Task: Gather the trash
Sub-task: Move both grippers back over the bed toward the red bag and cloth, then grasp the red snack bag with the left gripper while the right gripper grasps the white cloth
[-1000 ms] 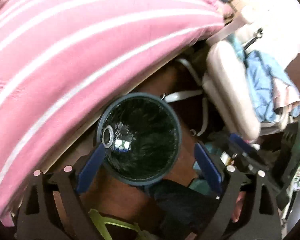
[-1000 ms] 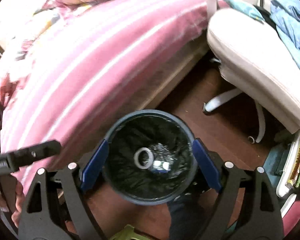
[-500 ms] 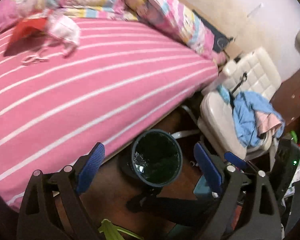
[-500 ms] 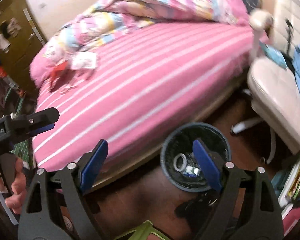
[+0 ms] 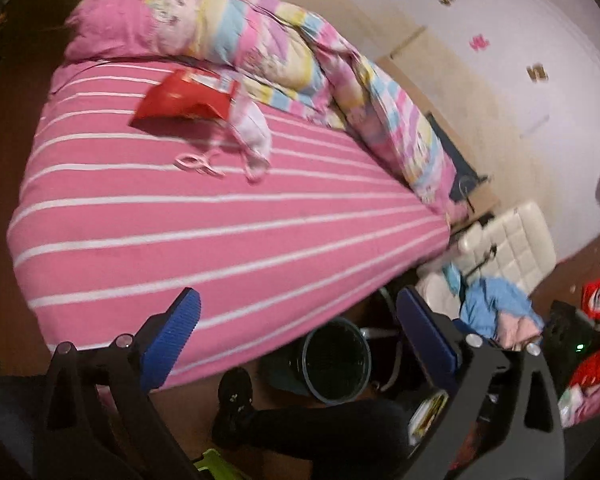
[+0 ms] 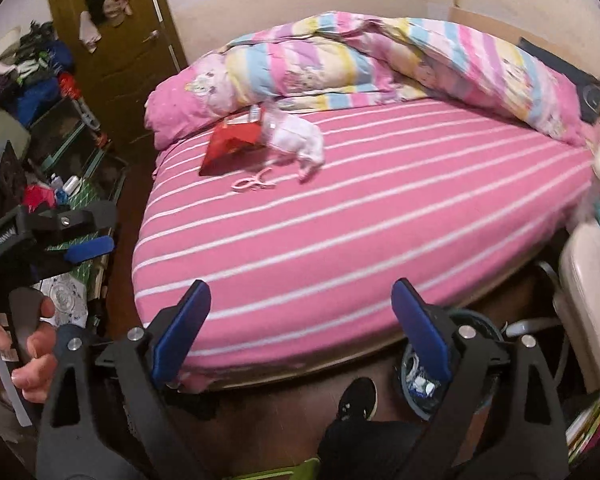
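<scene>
A red snack bag (image 5: 186, 100) (image 6: 232, 140) lies on the pink striped bed (image 5: 200, 216) (image 6: 360, 216) near the quilt, with a white crumpled bag (image 5: 254, 132) (image 6: 296, 138) against it and pink scissors (image 5: 198, 162) (image 6: 254, 182) just in front. A dark bin (image 5: 336, 364) (image 6: 416, 384) lined with a black bag stands on the floor by the bed's near edge; trash lies inside. My left gripper (image 5: 300, 340) and right gripper (image 6: 300, 328) are open and empty, held high above the bed's near edge. The left gripper also shows in the right wrist view (image 6: 72, 240).
A rolled pastel quilt (image 5: 300, 68) (image 6: 380, 56) lies along the bed's far side. A white chair (image 5: 504, 252) (image 6: 588, 280) with blue clothes stands right of the bin. My shoe (image 5: 234, 394) (image 6: 356, 400) is on the floor by the bin. Cluttered shelves (image 6: 40, 120) and a door (image 6: 112, 40) stand left.
Both grippers have risen and drawn back from just over the bin. The whole bed with the trash on it has come into view. Both stayed open.
</scene>
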{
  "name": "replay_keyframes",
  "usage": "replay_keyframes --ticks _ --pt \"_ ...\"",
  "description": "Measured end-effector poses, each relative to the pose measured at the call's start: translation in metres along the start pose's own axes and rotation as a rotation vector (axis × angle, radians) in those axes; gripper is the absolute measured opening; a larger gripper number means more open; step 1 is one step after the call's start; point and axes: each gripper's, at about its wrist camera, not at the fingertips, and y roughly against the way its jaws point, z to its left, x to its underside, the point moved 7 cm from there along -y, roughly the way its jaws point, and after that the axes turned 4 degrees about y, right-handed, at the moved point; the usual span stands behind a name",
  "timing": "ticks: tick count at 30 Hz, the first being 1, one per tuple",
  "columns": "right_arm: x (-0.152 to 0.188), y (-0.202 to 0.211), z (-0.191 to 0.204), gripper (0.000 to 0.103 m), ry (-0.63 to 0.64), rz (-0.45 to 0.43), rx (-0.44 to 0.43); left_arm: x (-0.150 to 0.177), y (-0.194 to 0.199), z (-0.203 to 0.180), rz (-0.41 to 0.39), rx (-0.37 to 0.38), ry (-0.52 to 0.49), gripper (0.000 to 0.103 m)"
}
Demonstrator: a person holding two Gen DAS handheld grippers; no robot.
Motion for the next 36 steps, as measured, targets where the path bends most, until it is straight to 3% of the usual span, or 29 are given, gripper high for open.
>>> replay_keyframes --ticks 8,14,19,27,36 --pt "-0.06 -0.067 0.036 0.091 0.019 0.022 -0.055 -0.053 0.003 0.082 -0.027 0.001 0.18 0.098" --pt "-0.1 -0.138 0.043 0.092 0.007 0.068 -0.094 -0.096 -0.033 0.136 0.012 -0.013 0.292 0.098" --pt "-0.124 -0.188 0.033 0.092 -0.005 0.098 -0.106 -0.127 -0.08 0.156 0.061 0.037 0.367 0.098" --pt "-0.156 -0.272 0.014 0.092 -0.01 0.149 -0.115 -0.164 -0.148 0.181 0.118 0.049 0.434 0.098" --pt "-0.183 -0.335 -0.01 0.092 -0.006 0.173 -0.102 -0.199 -0.201 0.204 0.135 0.089 0.523 0.098"
